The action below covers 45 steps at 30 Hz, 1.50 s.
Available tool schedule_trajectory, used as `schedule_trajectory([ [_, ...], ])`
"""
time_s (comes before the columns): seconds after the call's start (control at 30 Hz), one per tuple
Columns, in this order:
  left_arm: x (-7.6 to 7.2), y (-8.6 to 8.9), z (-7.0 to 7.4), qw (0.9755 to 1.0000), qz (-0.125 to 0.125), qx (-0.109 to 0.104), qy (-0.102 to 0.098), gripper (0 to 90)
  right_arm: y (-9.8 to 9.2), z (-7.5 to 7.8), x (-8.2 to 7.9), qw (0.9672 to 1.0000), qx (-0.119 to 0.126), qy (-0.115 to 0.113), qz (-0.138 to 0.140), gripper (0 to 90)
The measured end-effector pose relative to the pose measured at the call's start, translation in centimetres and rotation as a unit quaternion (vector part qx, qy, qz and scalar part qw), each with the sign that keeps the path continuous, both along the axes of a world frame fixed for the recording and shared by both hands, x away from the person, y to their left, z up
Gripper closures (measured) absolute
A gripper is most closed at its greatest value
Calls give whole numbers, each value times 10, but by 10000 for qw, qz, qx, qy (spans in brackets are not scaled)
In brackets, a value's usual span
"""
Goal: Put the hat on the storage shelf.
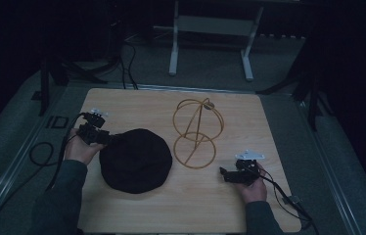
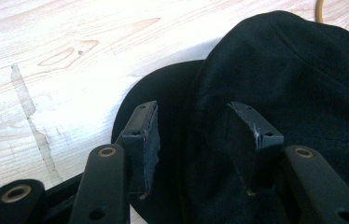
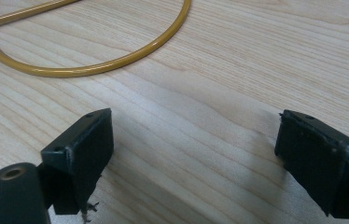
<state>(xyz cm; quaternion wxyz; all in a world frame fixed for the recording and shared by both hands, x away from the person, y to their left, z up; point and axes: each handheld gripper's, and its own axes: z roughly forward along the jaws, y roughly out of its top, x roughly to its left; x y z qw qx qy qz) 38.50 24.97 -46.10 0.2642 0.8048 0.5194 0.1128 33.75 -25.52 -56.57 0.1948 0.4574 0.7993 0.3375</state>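
We see a round black cap [image 1: 135, 160] lying flat at the counter's [image 1: 122, 105] left-centre, beside a gold wire stand [image 1: 196, 133], left gripper [image 2: 196, 135] half-open over its brim edge, right gripper [image 3: 196, 154] wide open, empty, above bare wood

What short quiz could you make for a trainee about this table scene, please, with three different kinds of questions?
1. True or false: the right gripper holds the black hat.
2. What does the left gripper have between its open fingers? A) the hat's edge B) the gold wire stand C) a cable
3. Fill in: the stand's base ring rests on the wooden ____.

Key: 1 false; 2 A; 3 table.
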Motion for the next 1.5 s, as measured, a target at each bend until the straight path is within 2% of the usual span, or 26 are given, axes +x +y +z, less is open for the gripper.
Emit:
schedule_trajectory([
  [0.43,1,-2,-2,9998,-118,55,139,530,0,0,0,10000,-1,-1,-1,115],
  [0.47,2,-2,-3,9997,-101,117,195,530,0,0,0,10000,-1,-1,-1,115],
  [1.07,18,-8,-14,9979,-165,421,471,598,0,0,0,10000,-1,-2,-1,115],
  [1.3,25,-15,-16,9961,-300,578,601,607,0,0,0,10000,-1,-2,0,115],
  [1.4,30,-21,-19,9936,-417,797,683,615,0,0,0,10000,-1,-3,0,115],
  [1.43,30,-21,-19,9936,-417,797,683,617,0,0,0,10000,-1,-3,0,115],
  [1.5,34,-26,-22,9914,-508,912,785,622,0,0,0,10000,-2,-3,0,115],
])
